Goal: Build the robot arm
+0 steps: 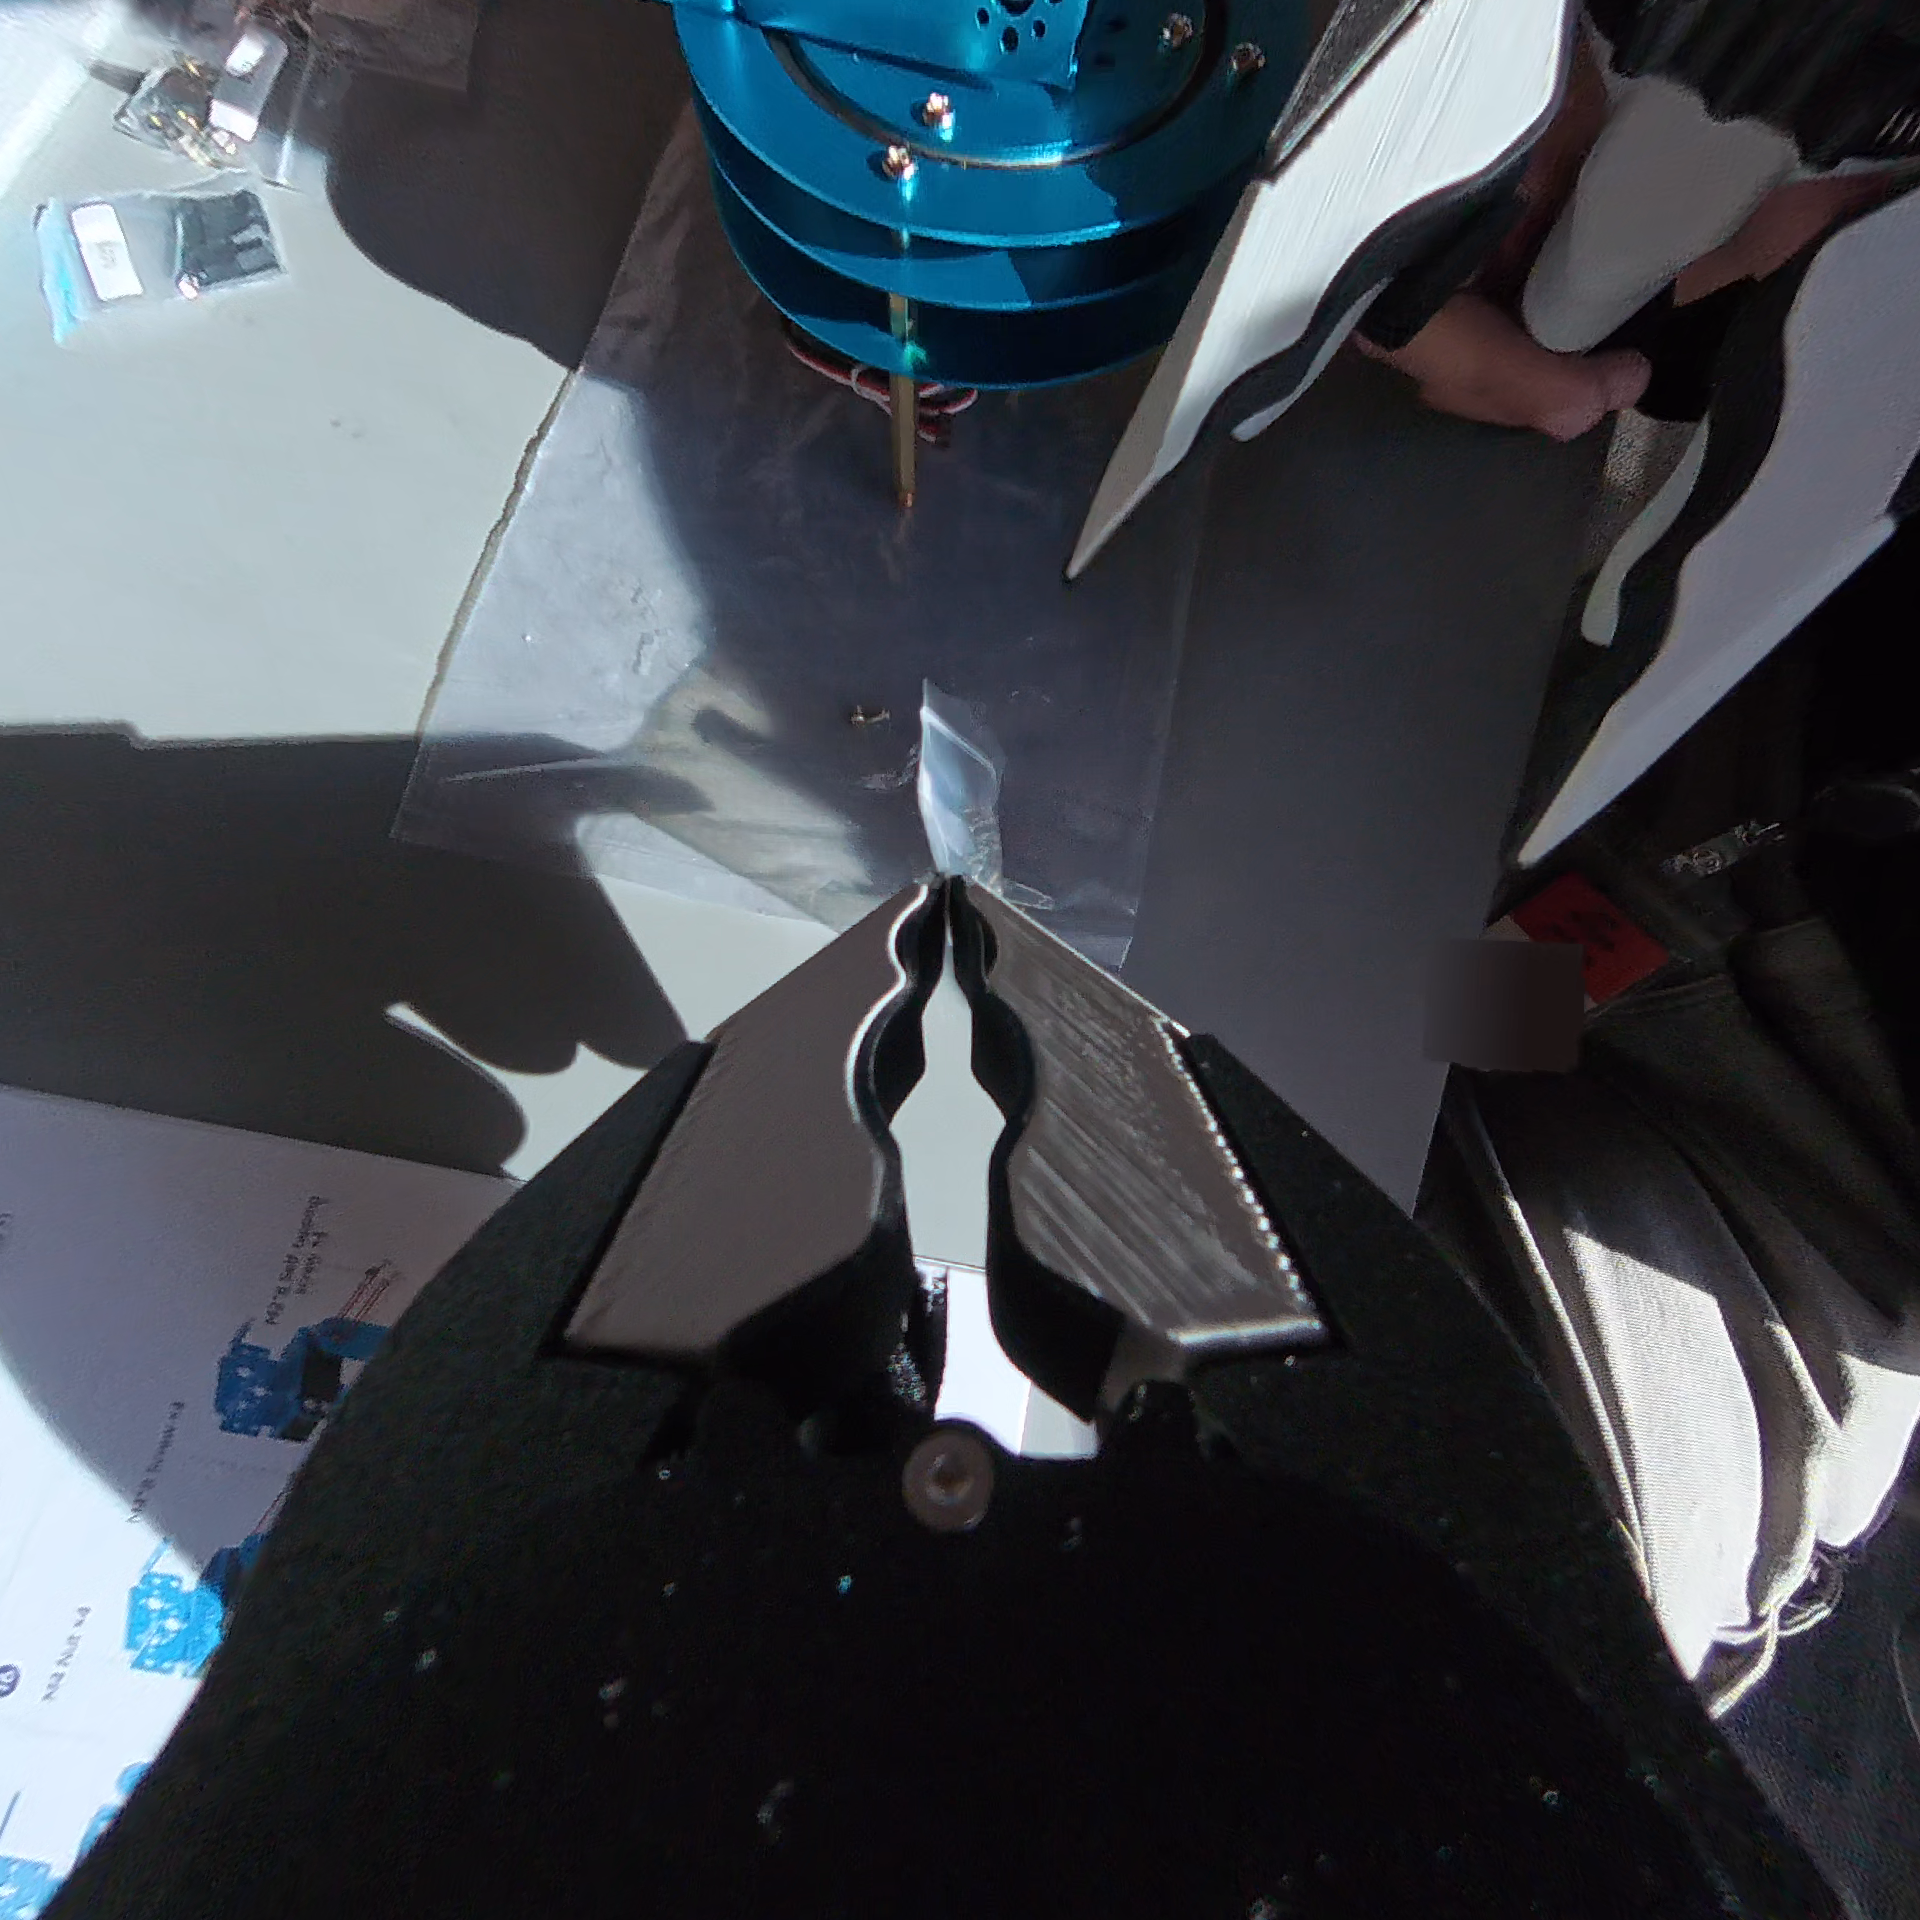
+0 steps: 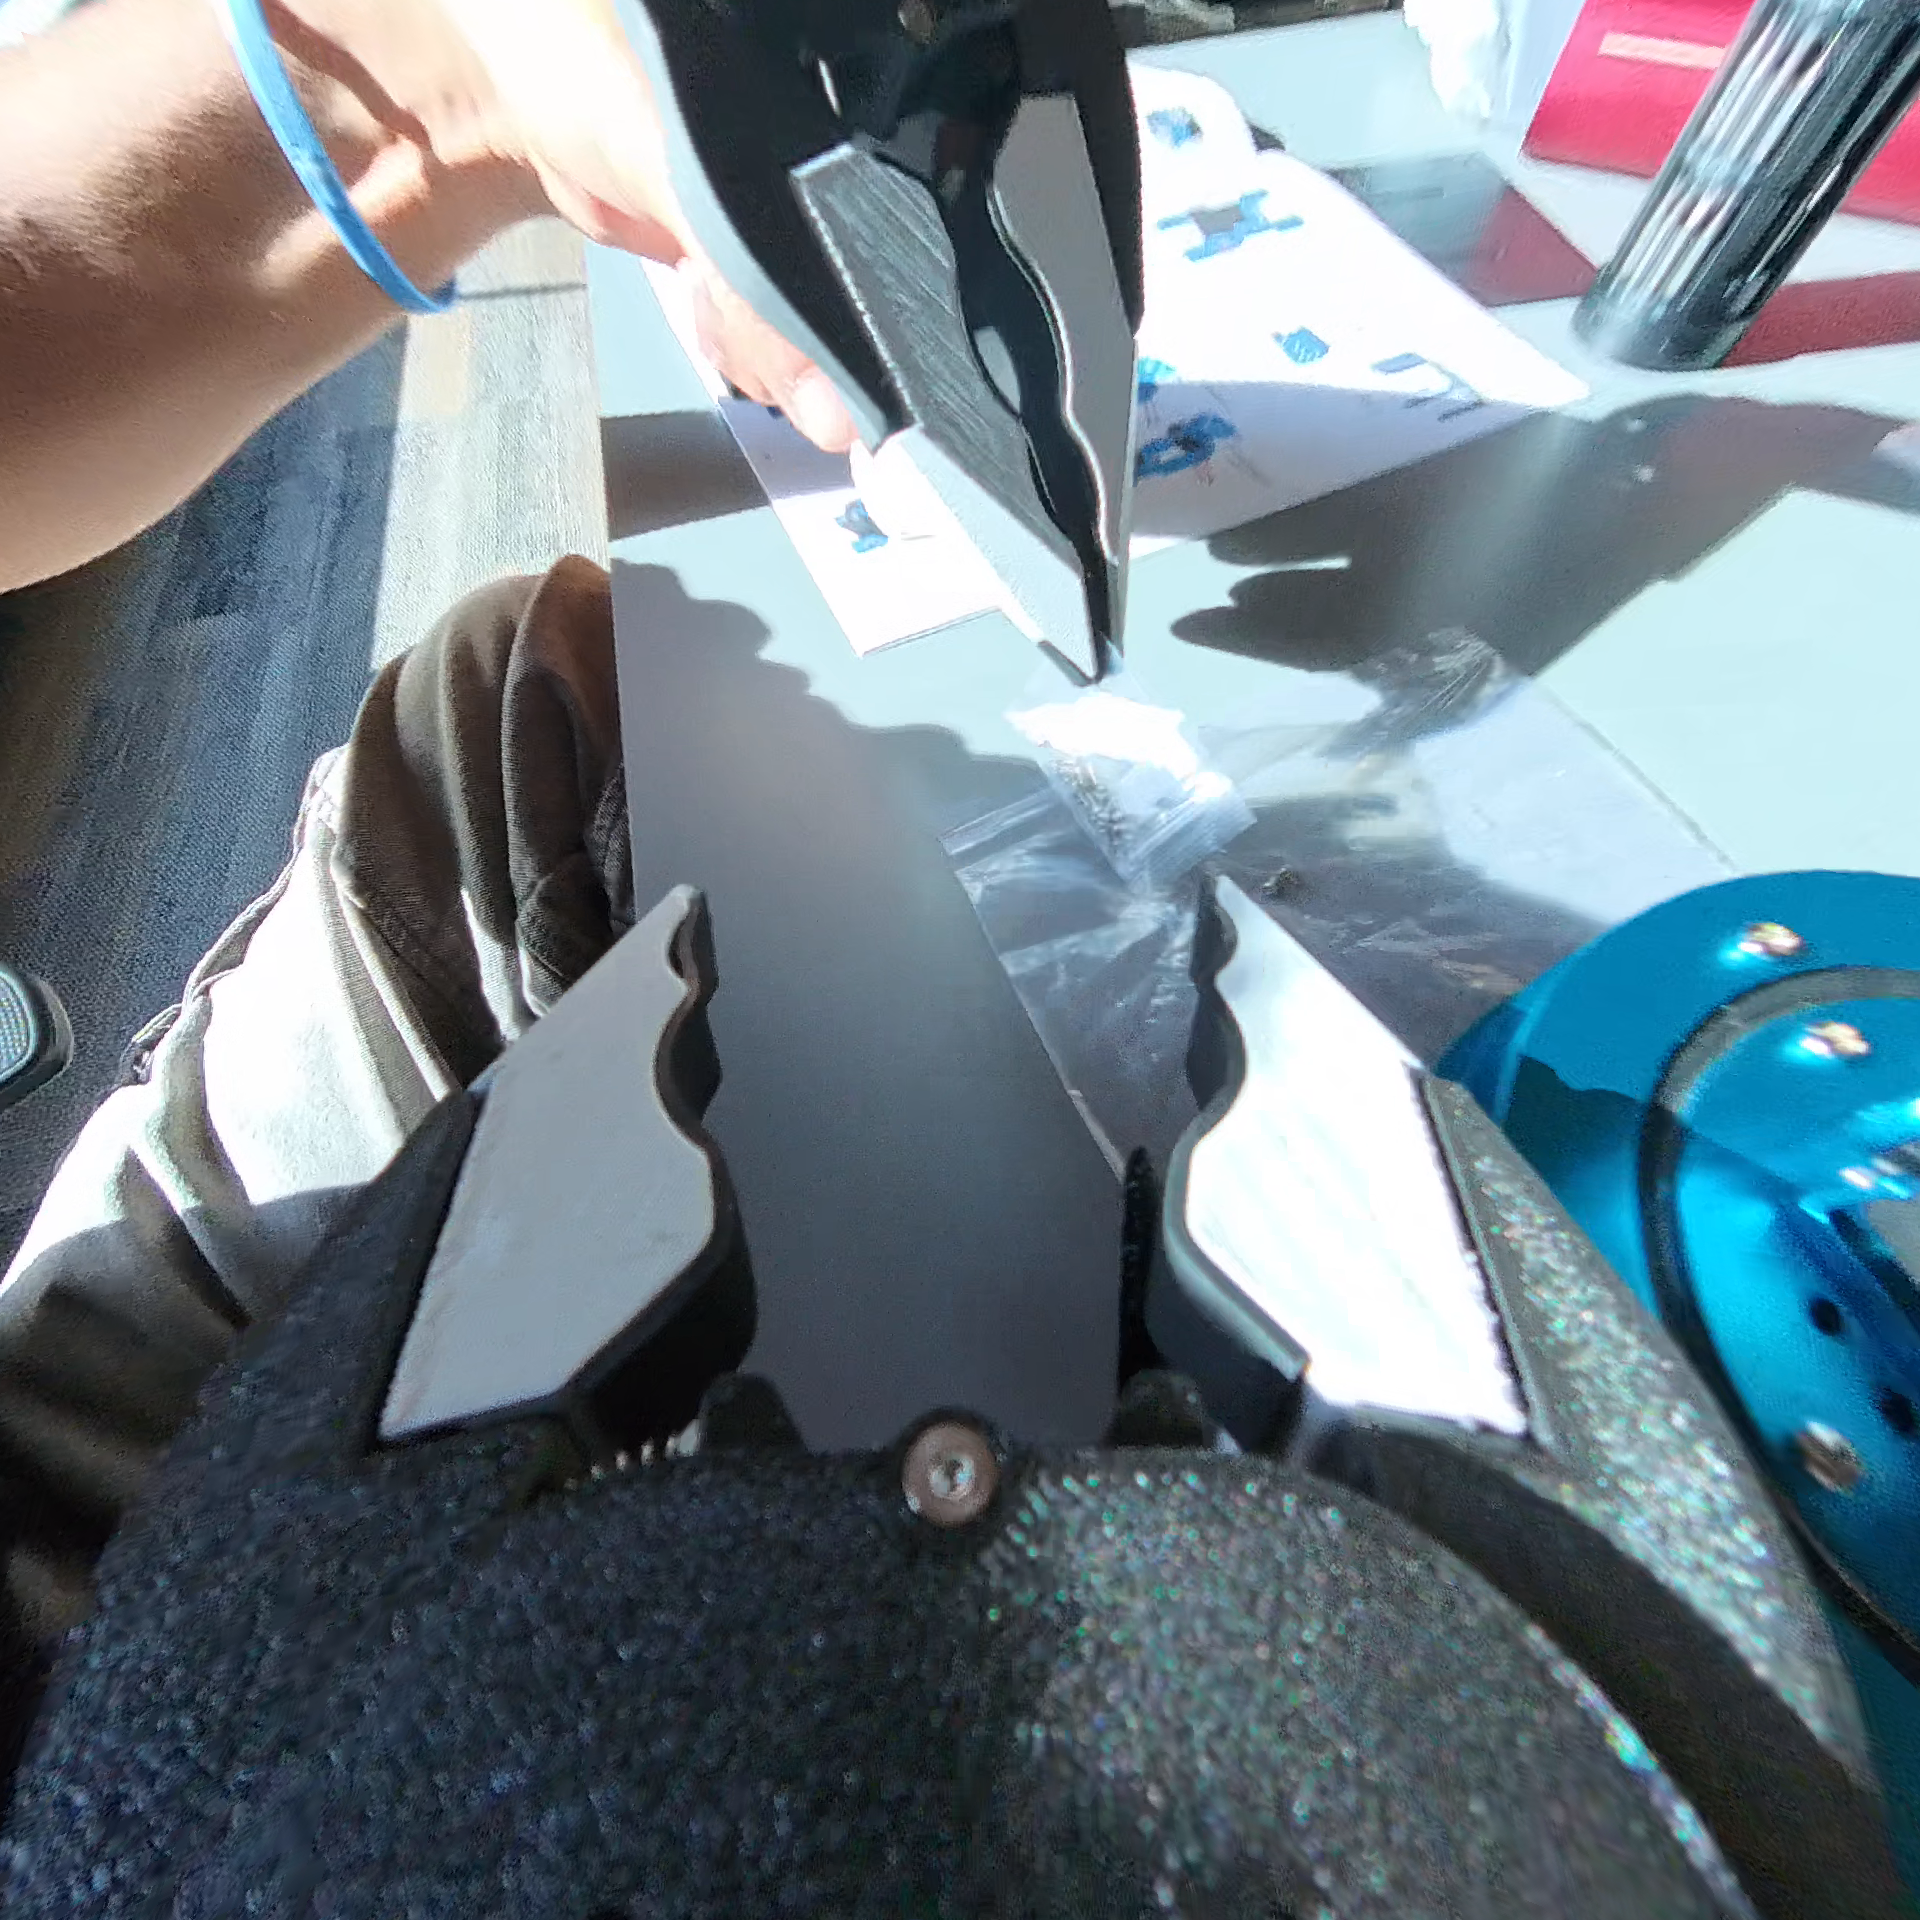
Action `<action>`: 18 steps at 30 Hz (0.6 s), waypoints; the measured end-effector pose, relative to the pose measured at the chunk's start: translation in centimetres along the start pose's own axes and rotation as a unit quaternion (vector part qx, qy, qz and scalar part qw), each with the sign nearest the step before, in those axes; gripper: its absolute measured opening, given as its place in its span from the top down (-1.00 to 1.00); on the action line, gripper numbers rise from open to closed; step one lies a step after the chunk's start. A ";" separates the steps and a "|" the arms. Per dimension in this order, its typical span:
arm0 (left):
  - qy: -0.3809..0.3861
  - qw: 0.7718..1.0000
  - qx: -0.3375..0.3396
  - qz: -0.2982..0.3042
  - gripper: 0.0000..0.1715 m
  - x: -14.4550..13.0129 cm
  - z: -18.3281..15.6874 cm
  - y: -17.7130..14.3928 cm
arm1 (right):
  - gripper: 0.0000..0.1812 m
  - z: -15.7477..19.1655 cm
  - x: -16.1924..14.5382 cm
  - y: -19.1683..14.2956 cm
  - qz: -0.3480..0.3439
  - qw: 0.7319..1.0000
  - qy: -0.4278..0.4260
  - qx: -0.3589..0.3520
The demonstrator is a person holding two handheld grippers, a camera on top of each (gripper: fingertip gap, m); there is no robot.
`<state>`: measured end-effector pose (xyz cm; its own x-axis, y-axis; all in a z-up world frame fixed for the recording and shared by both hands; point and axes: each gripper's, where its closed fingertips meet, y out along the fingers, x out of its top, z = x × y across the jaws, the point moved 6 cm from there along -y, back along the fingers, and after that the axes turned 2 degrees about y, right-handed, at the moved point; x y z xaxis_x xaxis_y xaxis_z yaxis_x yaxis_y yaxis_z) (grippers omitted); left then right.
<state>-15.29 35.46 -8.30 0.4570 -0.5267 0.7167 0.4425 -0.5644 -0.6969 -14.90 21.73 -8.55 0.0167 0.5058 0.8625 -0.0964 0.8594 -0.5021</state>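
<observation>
Materials and finishes noted

Glossy anodised blue metal disc assembly [image 1: 935, 187] upper centre; clear crinkled plastic bag [image 1: 961, 790] mid-frame; smooth matt white table [image 1: 260, 499] at left; printed paper sheet [image 1: 156, 1455] lower left; brushed metal fingers [image 2: 1340, 1216] in rough black housing, lower right.

Small clear plastic bag [image 1: 961, 790], zip-top, a little cluster of tiny metal screws showing inside, pinched by one corner right between the closed fingertips of the left gripper [image 1: 948, 885]. Stretching out ahead of those tips, crumpled, catching bright sun. Resting on a larger clear plastic sheet [image 1: 623, 623] spread flat on the table. From the right wrist view, same bag [image 2: 1138, 774] just ahead of the right gripper [image 2: 951, 914], closest to its right finger's tip, not touching. Fingers there spread wide, nothing between them. One loose screw [image 1: 865, 715] lying on the sheet just beside the bag.
</observation>
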 end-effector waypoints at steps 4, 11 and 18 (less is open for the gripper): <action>-0.001 1.000 0.002 0.000 1.00 -0.2 0.0 0.1 | -0.06 0.2 -0.5 2.2 0.043 0.998 0.036 -0.012; 0.012 1.000 -0.006 -0.007 1.00 -0.6 -0.2 0.0 | -0.08 -0.2 -0.5 4.1 0.070 0.994 0.076 -0.031; 0.022 1.000 0.005 -0.008 1.00 -0.9 -0.1 -0.1 | 0.21 -0.2 -0.1 4.4 0.060 0.994 0.093 -0.020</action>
<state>-15.81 35.87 -8.88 0.4158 -0.5447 0.7283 0.4574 -0.5669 -0.6851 -15.12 25.48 -10.82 0.1910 0.6062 0.7720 -0.0692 0.7929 -0.6054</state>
